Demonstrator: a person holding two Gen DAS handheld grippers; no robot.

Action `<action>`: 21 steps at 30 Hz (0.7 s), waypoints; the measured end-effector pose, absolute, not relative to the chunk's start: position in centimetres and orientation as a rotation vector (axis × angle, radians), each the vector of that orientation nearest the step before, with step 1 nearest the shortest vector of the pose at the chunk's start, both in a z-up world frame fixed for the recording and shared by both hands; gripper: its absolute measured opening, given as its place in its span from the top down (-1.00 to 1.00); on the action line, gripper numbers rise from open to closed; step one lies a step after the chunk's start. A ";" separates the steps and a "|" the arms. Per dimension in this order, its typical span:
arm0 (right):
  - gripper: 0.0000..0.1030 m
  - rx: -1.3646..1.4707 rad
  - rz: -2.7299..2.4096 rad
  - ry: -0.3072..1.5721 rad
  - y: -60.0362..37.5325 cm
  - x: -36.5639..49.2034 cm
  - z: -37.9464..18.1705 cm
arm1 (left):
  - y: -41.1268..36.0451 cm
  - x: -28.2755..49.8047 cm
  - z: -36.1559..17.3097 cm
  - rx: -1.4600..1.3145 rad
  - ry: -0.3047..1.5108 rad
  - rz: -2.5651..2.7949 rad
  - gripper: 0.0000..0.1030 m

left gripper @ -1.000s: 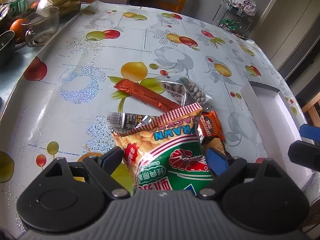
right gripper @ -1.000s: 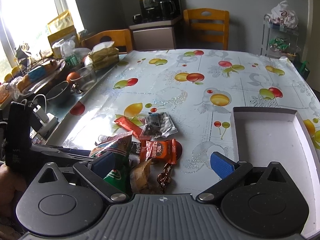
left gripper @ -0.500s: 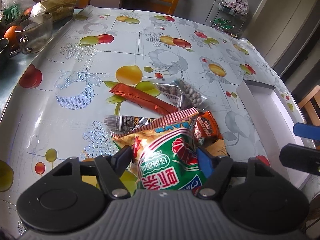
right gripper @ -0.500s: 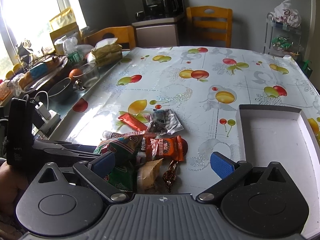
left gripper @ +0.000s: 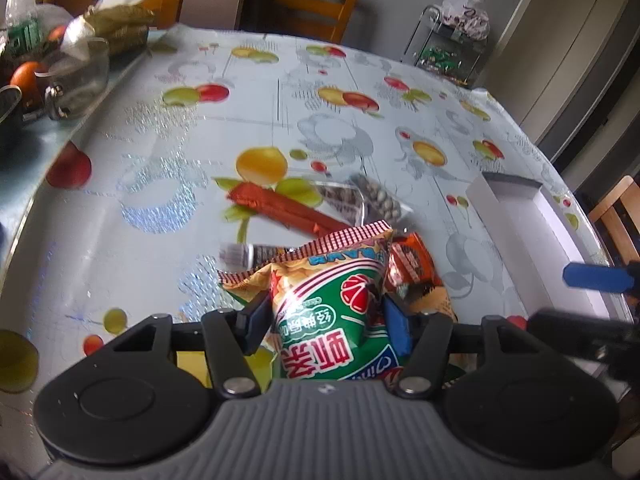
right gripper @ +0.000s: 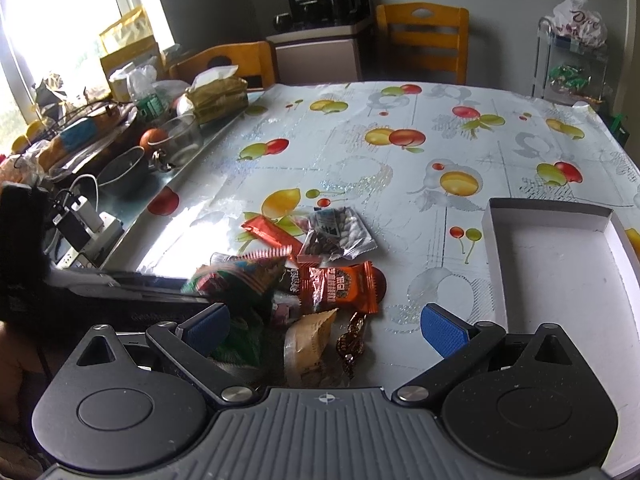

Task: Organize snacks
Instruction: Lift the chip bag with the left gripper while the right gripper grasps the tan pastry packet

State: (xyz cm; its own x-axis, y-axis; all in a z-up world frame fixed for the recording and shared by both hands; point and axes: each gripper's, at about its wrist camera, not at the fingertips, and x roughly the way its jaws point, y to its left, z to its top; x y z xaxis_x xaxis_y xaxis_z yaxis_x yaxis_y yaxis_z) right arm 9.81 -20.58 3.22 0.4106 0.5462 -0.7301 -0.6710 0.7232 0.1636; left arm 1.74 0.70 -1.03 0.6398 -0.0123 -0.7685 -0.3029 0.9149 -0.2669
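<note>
Left tool [left gripper: 326, 320] closing on the puffy green-and-red foil prawn-cracker bag [left gripper: 332, 300], near the tabletop's [left gripper: 160, 128] front edge.
Light, air-filled and slippery, the bag is crumpling between the blue pads; gripping mid-body suits. Right tool [right gripper: 324, 320] is hovering apart, empty. The white cardboard tray [right gripper: 496, 248] at the right edge is offering open room.

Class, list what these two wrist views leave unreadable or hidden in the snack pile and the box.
- Prawn cracker bag, left wrist view: lower end hidden behind the closing left claw.
- Silver-ended packet, left wrist view: blurred, mostly under the bag; label unreadable.
- White box, right wrist view: right side cut off by the frame edge.
- Brown candy, right wrist view: too small to identify.
</note>
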 end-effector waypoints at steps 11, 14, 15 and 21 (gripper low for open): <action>-0.32 -0.263 0.806 0.892 -18.9 8.9 1.3 | 2.0 0.4 -0.3 -0.380 0.847 0.210 -0.11; -0.24 -0.303 0.822 0.906 -18.2 8.5 0.6 | 2.2 0.1 -0.3 -0.379 0.845 0.217 -0.11; -0.24 -0.313 0.823 0.906 -18.0 8.4 0.5 | 2.3 0.0 -0.3 -0.379 0.845 0.218 -0.11; -0.20 -0.339 0.816 0.922 -17.3 8.6 -0.4 | 2.5 -0.4 -0.2 -0.372 0.842 0.225 -0.11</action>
